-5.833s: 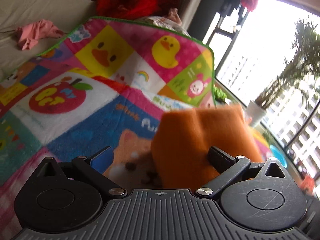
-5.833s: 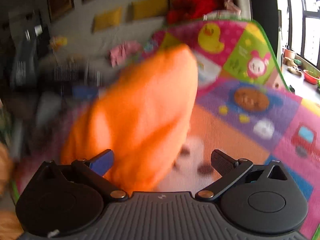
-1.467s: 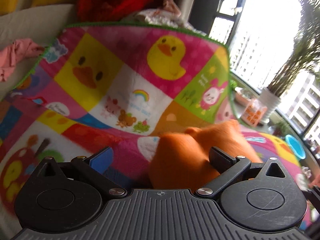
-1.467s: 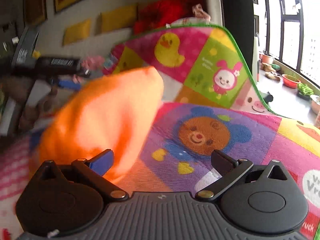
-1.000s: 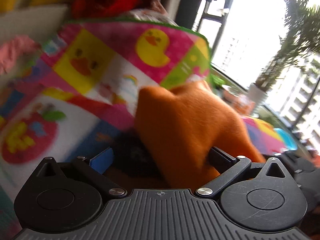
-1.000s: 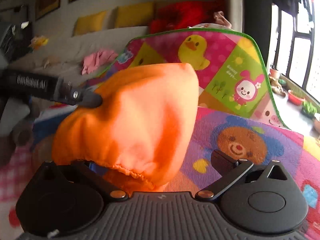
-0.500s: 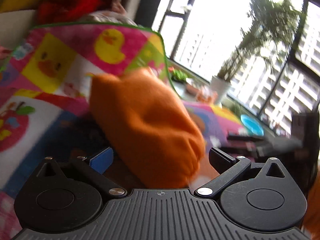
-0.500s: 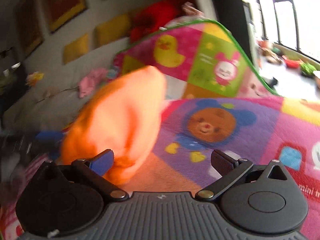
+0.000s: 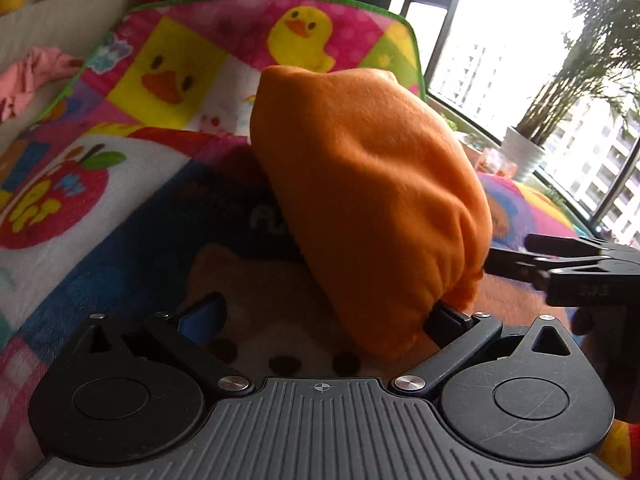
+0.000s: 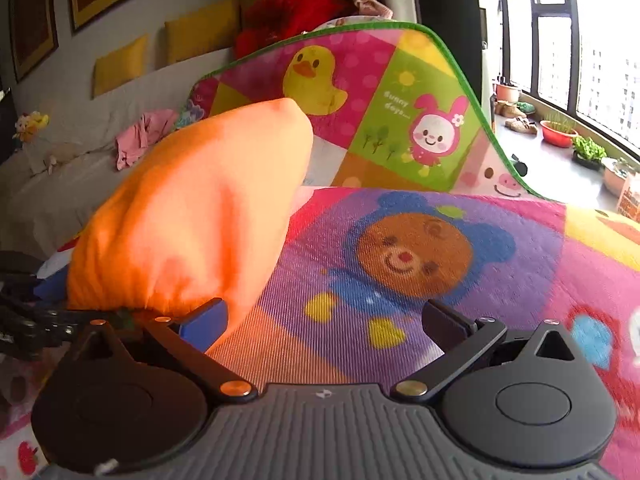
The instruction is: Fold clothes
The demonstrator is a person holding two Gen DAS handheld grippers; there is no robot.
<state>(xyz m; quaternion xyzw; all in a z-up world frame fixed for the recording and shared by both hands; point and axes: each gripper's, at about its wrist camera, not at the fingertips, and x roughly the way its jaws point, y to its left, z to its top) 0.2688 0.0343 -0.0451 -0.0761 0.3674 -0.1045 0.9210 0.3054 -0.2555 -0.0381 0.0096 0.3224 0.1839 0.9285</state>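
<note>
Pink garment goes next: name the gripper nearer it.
Left, probably. The pink garment lies on the sofa, ahead-left of the left gripper; the right gripper sits farther right, across the orange garment.

Light: daylight is pouring in from the windows (image 9: pixel 520 48) at upper right, blowing out to white.
Glare: the orange cloth (image 10: pixel 192 216) is washing out pale in the right wrist view.
Shadow: the cloth is darkening the mat (image 9: pixel 224 216) beneath it.
Blur: the mat's lower right corner is smearing.
Distortion: fisheye is bending straight lines near the frame edges.
</note>
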